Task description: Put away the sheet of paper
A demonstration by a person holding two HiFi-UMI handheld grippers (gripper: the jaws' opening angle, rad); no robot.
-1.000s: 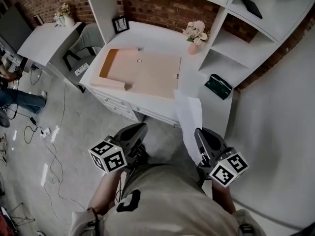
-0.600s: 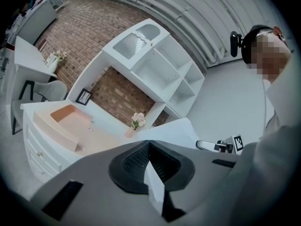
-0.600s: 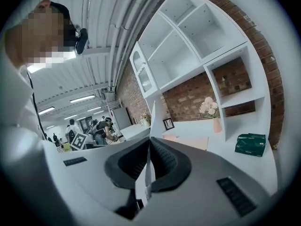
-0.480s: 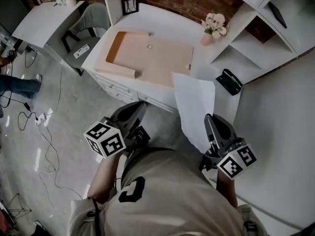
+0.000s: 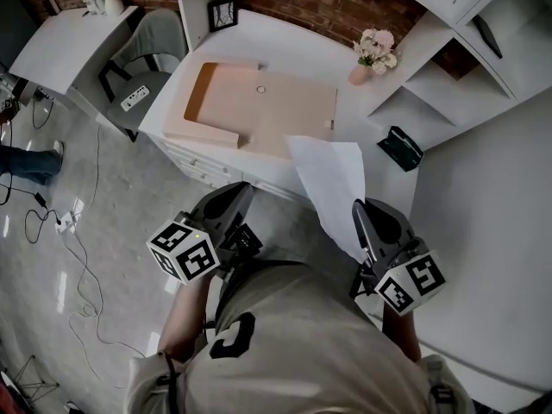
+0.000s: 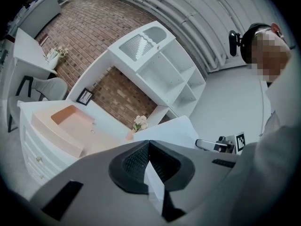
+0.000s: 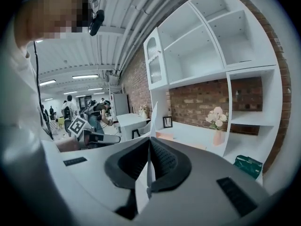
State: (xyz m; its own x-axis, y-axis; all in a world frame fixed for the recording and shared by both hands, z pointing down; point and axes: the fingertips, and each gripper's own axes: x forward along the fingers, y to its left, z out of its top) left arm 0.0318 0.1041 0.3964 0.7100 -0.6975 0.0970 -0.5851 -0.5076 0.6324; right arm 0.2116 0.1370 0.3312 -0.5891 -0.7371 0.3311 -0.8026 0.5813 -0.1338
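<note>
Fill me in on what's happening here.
A person stands at a white desk with a gripper in each hand. The right gripper is shut on the lower part of a white sheet of paper, holding it up in the air by the desk's front. The left gripper is shut and empty, held low. A flat peach-coloured box lies open on the desk.

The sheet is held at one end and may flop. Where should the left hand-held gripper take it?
Probably the free left edge of the sheet of paper, coming from the left: the right hand-held gripper pinches only its near end, and that edge faces the left hand-held gripper.
</note>
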